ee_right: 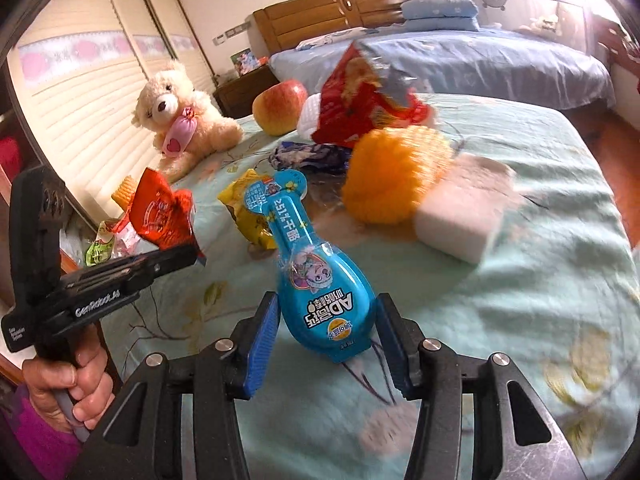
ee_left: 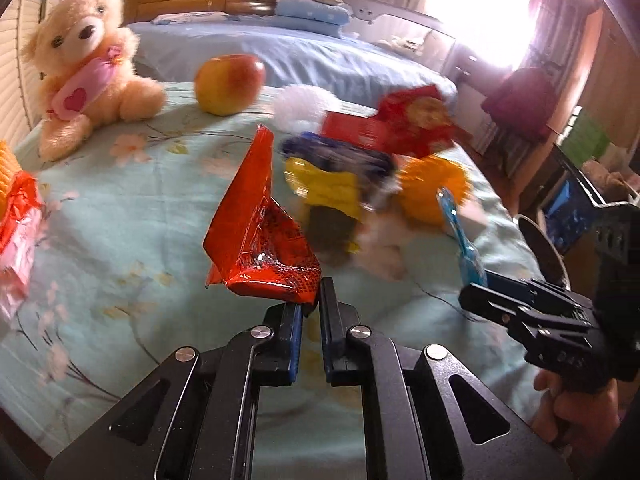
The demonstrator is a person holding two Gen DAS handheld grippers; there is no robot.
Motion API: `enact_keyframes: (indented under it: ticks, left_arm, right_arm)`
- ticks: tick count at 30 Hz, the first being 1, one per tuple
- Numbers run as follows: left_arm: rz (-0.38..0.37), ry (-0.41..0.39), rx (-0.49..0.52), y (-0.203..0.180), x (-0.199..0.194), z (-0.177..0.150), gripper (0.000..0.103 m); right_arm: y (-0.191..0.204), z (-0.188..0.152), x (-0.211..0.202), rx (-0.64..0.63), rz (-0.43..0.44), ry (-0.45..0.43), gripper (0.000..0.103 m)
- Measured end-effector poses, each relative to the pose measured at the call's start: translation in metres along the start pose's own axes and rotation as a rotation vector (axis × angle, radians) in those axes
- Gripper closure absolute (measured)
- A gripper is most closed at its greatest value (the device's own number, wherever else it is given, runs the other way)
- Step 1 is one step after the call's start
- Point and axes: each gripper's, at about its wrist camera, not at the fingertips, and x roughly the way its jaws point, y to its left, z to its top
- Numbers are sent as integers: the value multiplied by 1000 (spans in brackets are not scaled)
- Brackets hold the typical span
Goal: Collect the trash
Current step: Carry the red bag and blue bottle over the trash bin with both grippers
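My left gripper (ee_left: pixel 308 300) is shut on a red foil wrapper (ee_left: pixel 256 240), held above the light green bedspread (ee_left: pixel 120 240); it also shows in the right wrist view (ee_right: pixel 164 212). My right gripper (ee_right: pixel 326 320) is shut on a blue bottle-shaped package (ee_right: pixel 316 280), seen edge-on in the left wrist view (ee_left: pixel 460 236). A pile of trash lies ahead: a red snack bag (ee_right: pixel 360 96), a dark blue wrapper (ee_right: pixel 308 156), a yellow wrapper (ee_right: pixel 248 216), an orange foam net (ee_right: pixel 392 172) and a white block (ee_right: pixel 464 216).
A teddy bear (ee_left: pixel 84 80) and an apple (ee_left: pixel 230 84) sit at the far side of the bedspread. More wrappers lie at the left edge (ee_left: pixel 20 220). A second bed with blue sheets (ee_left: pixel 300 52) stands behind. A louvred wardrobe (ee_right: pixel 80 100) runs along the left.
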Motion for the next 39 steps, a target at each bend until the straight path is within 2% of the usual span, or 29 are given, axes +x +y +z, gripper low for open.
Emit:
enact_keyframes:
  ticks: [15,25,39]
  left_arm:
    - [-157,37,148,-100,7,-8,96]
    - [-204,56,232,-151,20,-7,96]
    - [-248,76,319,-204,34,-2,96]
  right_arm:
    - [-59,-29,-63,130,-95,-80,53]
    - [-92,-44,-96,198,-152,-126,53]
    - [-138,-55,-130,284,-213,-181,53]
